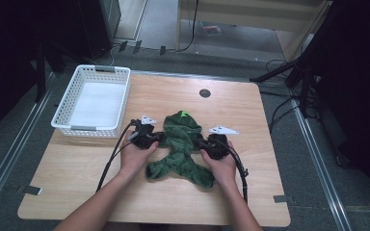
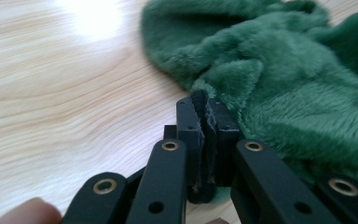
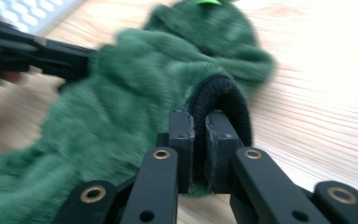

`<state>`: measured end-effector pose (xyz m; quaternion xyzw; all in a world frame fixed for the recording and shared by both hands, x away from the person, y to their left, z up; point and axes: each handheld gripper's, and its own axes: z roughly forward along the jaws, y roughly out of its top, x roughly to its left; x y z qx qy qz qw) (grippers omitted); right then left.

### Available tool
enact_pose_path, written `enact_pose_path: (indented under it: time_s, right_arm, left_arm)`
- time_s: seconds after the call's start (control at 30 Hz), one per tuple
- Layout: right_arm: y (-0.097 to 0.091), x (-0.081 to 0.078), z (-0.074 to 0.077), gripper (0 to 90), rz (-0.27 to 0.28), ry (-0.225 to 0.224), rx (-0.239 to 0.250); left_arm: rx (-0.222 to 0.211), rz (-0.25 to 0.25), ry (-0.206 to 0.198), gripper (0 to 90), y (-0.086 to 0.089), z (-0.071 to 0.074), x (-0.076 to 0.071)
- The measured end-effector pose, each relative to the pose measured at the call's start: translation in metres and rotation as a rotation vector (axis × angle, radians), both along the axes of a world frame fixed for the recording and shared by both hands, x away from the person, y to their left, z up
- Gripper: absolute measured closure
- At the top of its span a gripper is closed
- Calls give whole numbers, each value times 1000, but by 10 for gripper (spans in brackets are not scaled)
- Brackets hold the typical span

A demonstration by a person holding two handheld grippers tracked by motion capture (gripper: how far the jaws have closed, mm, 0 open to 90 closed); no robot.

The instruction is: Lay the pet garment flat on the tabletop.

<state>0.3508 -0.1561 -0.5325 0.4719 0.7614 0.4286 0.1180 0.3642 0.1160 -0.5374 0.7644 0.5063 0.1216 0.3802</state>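
A small dark green fleece garment (image 1: 180, 147) with a bright green tag at its far end lies crumpled on the middle of the wooden table (image 1: 77, 173). My left gripper (image 1: 157, 138) is at its left edge, shut on a thin dark hem of the garment (image 2: 261, 70) that is pinched between the pads (image 2: 189, 126). My right gripper (image 1: 200, 142) is at its right edge, shut on a black ribbed cuff (image 3: 223, 93) of the garment (image 3: 121, 93), which arches over the pads (image 3: 221, 140). The left gripper also shows far off (image 3: 70, 60) in the right gripper view.
A white plastic basket (image 1: 92, 100) with a white liner stands at the table's far left corner. A round dark grommet (image 1: 204, 93) sits in the tabletop beyond the garment. Cables (image 1: 111, 161) trail from both grippers toward the near edge. Dark stands and cables surround the table.
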Motion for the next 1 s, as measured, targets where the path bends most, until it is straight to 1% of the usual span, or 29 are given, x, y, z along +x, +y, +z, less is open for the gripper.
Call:
enact_pose_path:
  time_s: [0.03, 0.07, 0.1, 0.13, 0.2, 0.23, 0.27, 0.3, 0.33, 0.37, 0.4, 0.43, 0.47, 0.5, 0.53, 0.57, 0.6, 0.63, 0.67, 0.7, 0.73, 0.77, 0.8, 0.83, 0.87, 0.9, 0.93, 0.97, 1.0]
  right_arm:
    - [-6, 0, -3, 855, -34, 28, -22]
    - [-8, 0, -7, 856, -37, 49, -5]
    - [-8, 0, -7, 856, -37, 49, -5]
    - [-9, -1, -13, 858, -31, 63, -18]
    - [-8, -2, -13, 858, -37, 64, -15]
    - [-8, -6, -6, 858, -40, 85, -2]
    - [-8, -6, -6, 858, -40, 85, -2]
    - [-9, -9, -2, 858, -37, 87, 11]
    - [-11, -16, 5, 857, -16, 80, 28]
    - [-11, -16, 5, 857, -16, 80, 28]
    - [-14, -21, 9, 855, 3, 98, 43]
    - [-16, -23, 8, 854, 17, 115, 50]
    - [-16, -23, 8, 854, 17, 115, 50]
    - [-16, -23, 6, 852, 24, 131, 43]
    - [-16, -24, 3, 848, 28, 148, 26]
    - [-14, -23, -4, 830, 44, 178, -1]
    - [-14, -23, -4, 830, 44, 178, -1]
    - [-13, -22, -3, 719, 50, 158, -10]
    - [-13, -22, -3, 719, 50, 158, -10]
    - [-12, -22, 8, 585, 36, 79, -1]
    - [-13, -20, 15, 561, 33, 45, 32]
    - [-13, -20, 15, 561, 33, 45, 32]
    - [-13, -13, 27, 554, 1, -15, 68]
    - [-13, -13, 27, 554, 1, -15, 68]
    - [-9, 2, 33, 555, -22, -30, 68]
    - [-9, 2, 33, 555, -22, -30, 68]
    - [0, 21, 30, 549, -43, -7, 13]
    - [0, 21, 30, 549, -43, -7, 13]
    - [4, 30, 26, 546, -45, 11, -22]
  left_arm:
    - [4, 4, 9, 863, 3, -1, 0]
    - [1, 6, 17, 864, 5, -1, -1]
    - [-3, 6, 17, 864, 6, -2, -2]
    - [12, 3, 13, 866, 6, -2, -4]
    - [17, 7, 17, 866, 5, -2, -6]
    - [-3, -7, 25, 866, 6, 0, -10]
    - [-3, -7, 25, 866, 6, 0, -10]
    - [-19, -18, 32, 866, 9, 0, -12]
    - [-38, -21, 33, 865, 11, 0, -14]
    - [-65, -32, 39, 865, 15, 0, -16]
    - [-84, -53, 60, 865, 19, 0, -19]
    - [-72, -66, 66, 864, 19, -1, -20]
    - [-72, -66, 66, 864, 19, -1, -20]
    - [-58, -83, 75, 864, 19, -2, -21]
    - [-58, -85, 77, 862, 19, -4, -21]
    - [-59, -83, 80, 857, 19, -3, -21]
    - [-53, -80, 80, 857, 18, -2, -21]
    - [-42, -80, 73, 835, 18, -1, -22]
    - [-51, -80, 61, 835, 17, -1, -22]
    - [-59, -87, 45, 816, 17, 0, -22]
    - [-59, -87, 45, 811, 17, 0, -22]
    - [-61, -89, 44, 811, 18, -1, -21]
    - [-56, -93, 44, 809, 17, -2, -21]
    - [-51, -91, 48, 809, 17, -3, -20]
    - [-53, -92, 51, 808, 17, -4, -20]
    - [-51, -90, 49, 808, 16, -5, -19]
    - [-47, -91, 50, 808, 15, -4, -20]
    - [-45, -91, 46, 808, 15, -4, -20]
    - [-45, -90, 45, 809, 15, -4, -20]
